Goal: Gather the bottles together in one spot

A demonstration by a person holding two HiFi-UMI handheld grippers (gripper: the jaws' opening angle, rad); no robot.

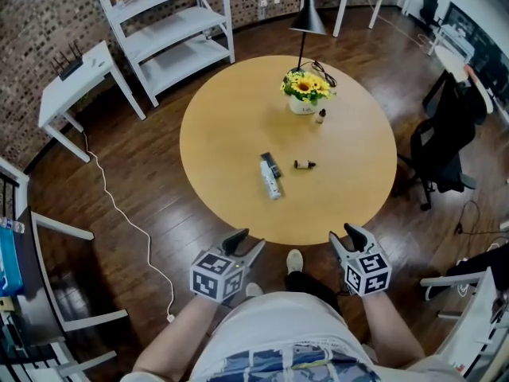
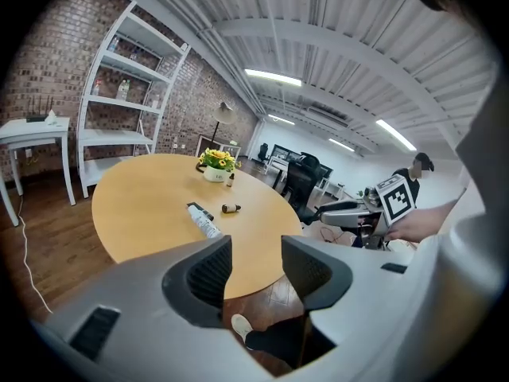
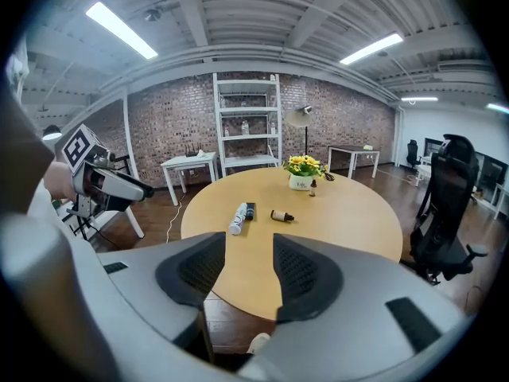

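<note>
Three bottles are on the round wooden table (image 1: 231,118). A white bottle (image 1: 272,183) lies on its side near the middle, with a dark item (image 1: 270,162) beside its far end. A small brown dropper bottle (image 1: 304,164) lies just right of it. Another small dropper bottle (image 1: 320,117) stands upright by the flower pot. Both grippers hang off the table's near edge, over the floor. My left gripper (image 1: 246,243) and right gripper (image 1: 343,237) are open, with nothing between the jaws. From the right gripper view (image 3: 250,273) the white bottle (image 3: 238,218) lies ahead.
A white pot of sunflowers (image 1: 304,94) and a black lamp (image 1: 307,21) stand at the table's far side. A black office chair (image 1: 441,146) is to the right, white shelving (image 1: 179,30) and a small white table (image 1: 75,78) behind left. A white cable (image 1: 119,213) runs across the floor.
</note>
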